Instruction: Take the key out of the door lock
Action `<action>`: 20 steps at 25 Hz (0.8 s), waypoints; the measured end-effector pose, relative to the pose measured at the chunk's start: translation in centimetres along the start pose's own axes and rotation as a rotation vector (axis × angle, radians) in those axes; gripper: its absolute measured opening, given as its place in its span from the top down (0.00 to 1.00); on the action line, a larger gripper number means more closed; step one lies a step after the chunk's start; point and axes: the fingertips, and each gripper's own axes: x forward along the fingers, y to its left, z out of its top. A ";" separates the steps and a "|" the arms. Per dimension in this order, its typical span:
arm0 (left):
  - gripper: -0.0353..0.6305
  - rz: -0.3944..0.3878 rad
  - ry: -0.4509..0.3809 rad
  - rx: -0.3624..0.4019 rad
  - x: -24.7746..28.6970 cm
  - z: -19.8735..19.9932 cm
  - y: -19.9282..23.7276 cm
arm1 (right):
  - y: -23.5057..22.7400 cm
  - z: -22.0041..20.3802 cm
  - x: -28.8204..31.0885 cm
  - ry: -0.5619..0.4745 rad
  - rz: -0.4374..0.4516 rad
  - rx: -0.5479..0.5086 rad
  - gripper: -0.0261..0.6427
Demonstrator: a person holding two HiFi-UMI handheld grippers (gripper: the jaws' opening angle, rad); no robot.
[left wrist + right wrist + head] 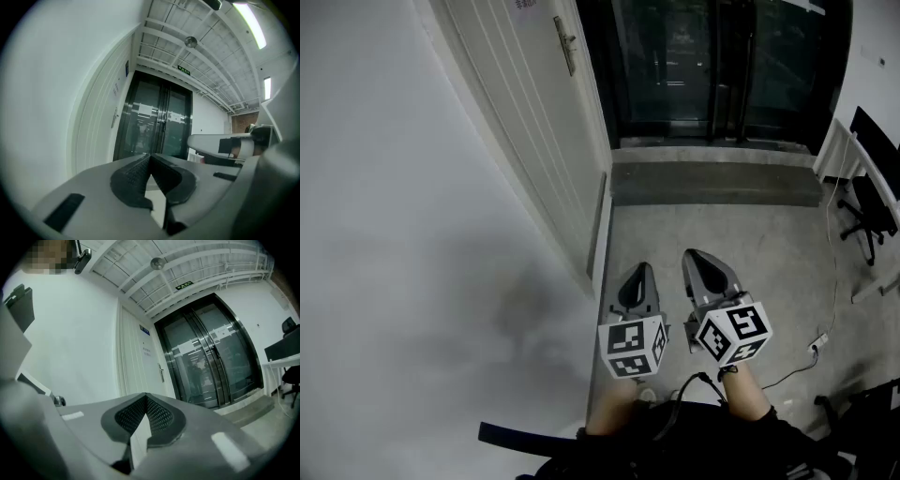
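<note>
A white door (539,122) stands in the left wall, with a metal lever handle (567,44) near its far edge; the handle also shows in the right gripper view (161,372) and the left gripper view (114,117). The key and lock are too small to make out. My left gripper (641,270) and right gripper (693,255) hang side by side over the floor, well short of the door. Both are shut, tips together, with nothing between them.
Dark glass double doors (722,66) close the corridor's far end behind a raised concrete step (712,183). A plain white wall (403,244) runs along the left. An office chair (872,211) and desk edge (839,155) stand at right; a cable and power strip (817,345) lie on the floor.
</note>
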 end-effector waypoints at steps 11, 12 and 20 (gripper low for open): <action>0.95 -0.014 0.006 0.003 0.4 0.2 -0.5 | -0.5 0.4 -0.1 -0.003 -0.013 -0.005 0.96; 0.95 -0.017 0.007 0.004 0.4 0.2 -0.6 | -0.5 0.4 -0.1 -0.005 -0.014 -0.006 0.96; 0.95 -0.044 0.011 -0.002 0.5 0.0 -0.6 | -0.9 0.4 -0.4 -0.027 -0.054 0.017 0.96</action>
